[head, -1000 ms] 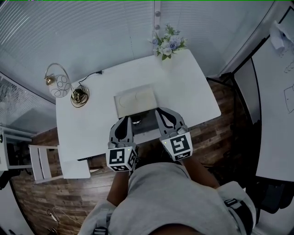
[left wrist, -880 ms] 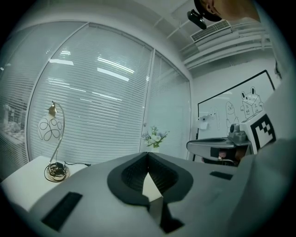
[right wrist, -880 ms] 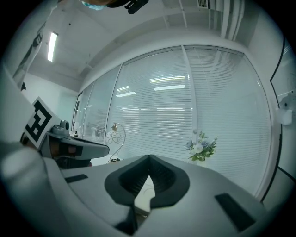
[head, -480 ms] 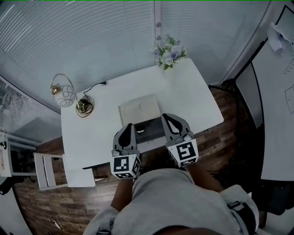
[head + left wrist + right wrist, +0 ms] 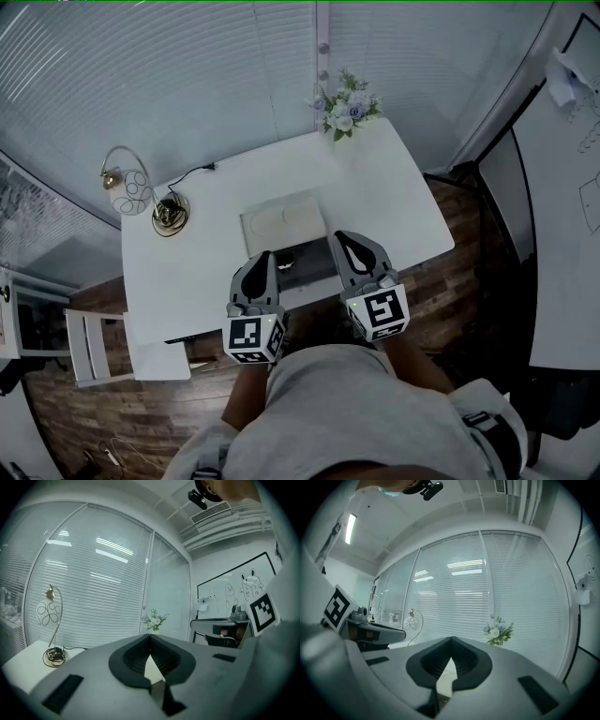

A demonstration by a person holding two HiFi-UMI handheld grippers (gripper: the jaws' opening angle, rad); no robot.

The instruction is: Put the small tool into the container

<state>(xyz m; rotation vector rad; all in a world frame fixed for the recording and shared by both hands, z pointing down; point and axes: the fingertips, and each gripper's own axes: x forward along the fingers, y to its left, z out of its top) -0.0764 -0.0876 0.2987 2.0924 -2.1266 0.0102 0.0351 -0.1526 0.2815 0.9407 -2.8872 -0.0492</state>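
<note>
Over on the head view, both grippers hung at the near edge of the white table (image 5: 187,272), the left gripper (image 5: 261,256) and right gripper (image 5: 339,238) side by side, pointing away from me. Between them sat a dark boxy shape (image 5: 302,261), and just beyond it a cream tray (image 5: 281,222) with two round dimples. Either could be the container, and honestly I couldn't say which. The small tool I couldn't pick out anywhere. It was either too tiny at that size or sitting in the dark shape. The lamp (image 5: 125,186) and flowers (image 5: 345,103) were off at the far side, well clear.

Left gripper view: the jaws were together, tips touching, nothing pinched. Only a sliver of pale table showed through the gap lower down.

Right gripper view: same deal, tips met and nothing was gripped. There was a bit of dark clutter low in the gap that I couldn't identify.

My read: with both jaws closed on nothing and parked by the dark shape, this fit either lining up to go for the tool or having just let go of it into the container. Any next move called for finding the tool first, since none of the views settled where it was.
</note>
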